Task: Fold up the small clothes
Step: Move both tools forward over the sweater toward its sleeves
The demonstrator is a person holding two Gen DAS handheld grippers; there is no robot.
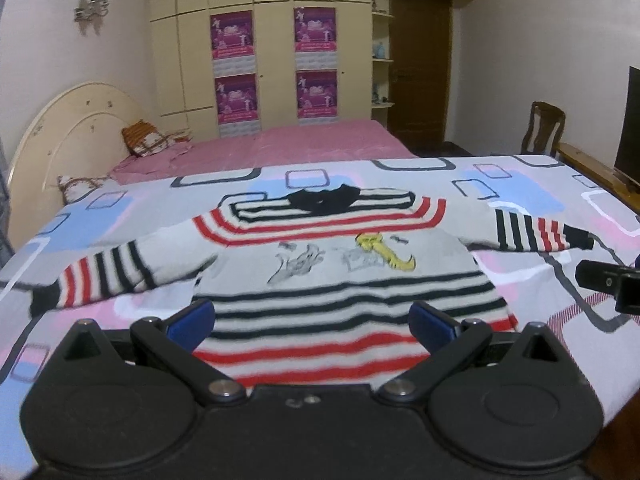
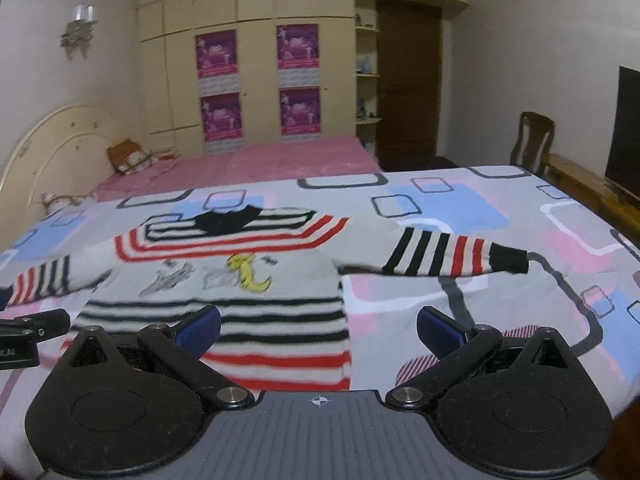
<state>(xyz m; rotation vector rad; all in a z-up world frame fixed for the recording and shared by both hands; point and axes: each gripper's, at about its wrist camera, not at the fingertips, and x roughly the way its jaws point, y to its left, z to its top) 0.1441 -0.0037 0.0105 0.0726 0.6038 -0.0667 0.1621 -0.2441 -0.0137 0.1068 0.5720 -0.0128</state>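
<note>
A small striped sweater [image 1: 328, 268] lies flat on the bed, front up, with both sleeves spread out, a black collar at the far end and a cartoon print on the chest. It also shows in the right wrist view [image 2: 240, 280]. My left gripper [image 1: 312, 320] is open and empty, hovering over the hem. My right gripper [image 2: 318, 326] is open and empty, over the hem's right corner. The right sleeve [image 2: 452, 258] stretches out to the right. Each gripper's edge shows in the other's view [image 1: 612, 284] [image 2: 28, 340].
The bed sheet [image 2: 500, 300] has pink, blue and grey squares. A pink bed [image 1: 288, 144] with pillows [image 1: 148, 140] lies beyond. A wardrobe [image 1: 260, 52], door, chair [image 1: 544, 128] and TV [image 1: 632, 128] stand around the room.
</note>
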